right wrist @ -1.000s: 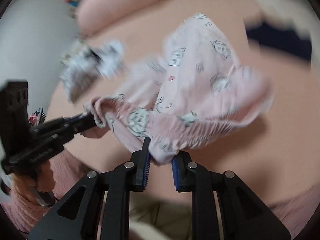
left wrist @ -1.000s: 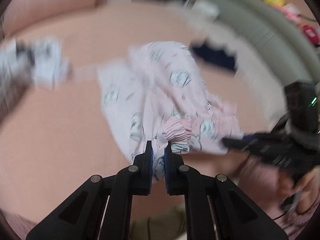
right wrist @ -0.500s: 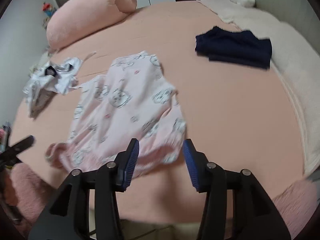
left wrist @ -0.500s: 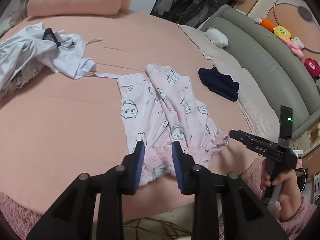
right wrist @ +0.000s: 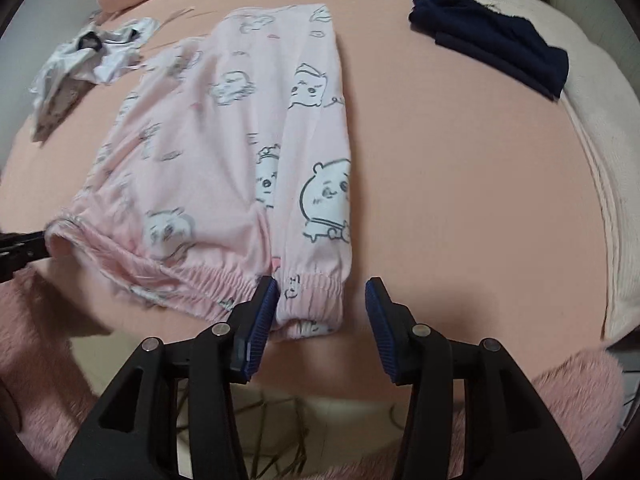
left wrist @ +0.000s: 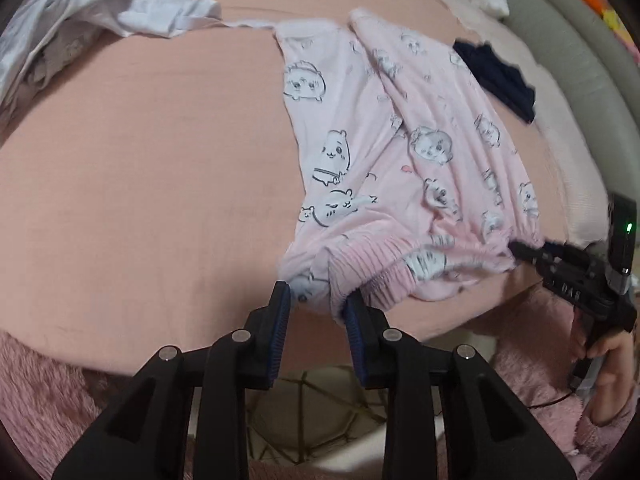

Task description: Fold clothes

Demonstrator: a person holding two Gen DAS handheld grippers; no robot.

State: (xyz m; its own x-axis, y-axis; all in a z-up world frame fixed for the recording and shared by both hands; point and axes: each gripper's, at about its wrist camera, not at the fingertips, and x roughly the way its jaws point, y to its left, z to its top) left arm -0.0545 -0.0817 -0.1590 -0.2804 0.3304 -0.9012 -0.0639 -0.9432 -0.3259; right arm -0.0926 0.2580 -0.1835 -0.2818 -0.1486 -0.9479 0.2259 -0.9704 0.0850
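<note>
Holding a hand-held gripper in each hand, we worked over the pink pajama pants (right wrist: 240,152), which lay spread on the bed (right wrist: 460,184) with their waistband at its near edge. Our left hand-held gripper (left wrist: 318,312) stood released, waistband fabric loose between its pads. Our right hand-held gripper (right wrist: 322,312) was released too, straddling the waistband's corner. A navy garment (right wrist: 492,40) lay toward the far right corner, a white garment (right wrist: 88,56) far left.

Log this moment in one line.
pink pajama pants flat on bed | left gripper open at waistband | right gripper open at waistband
</note>
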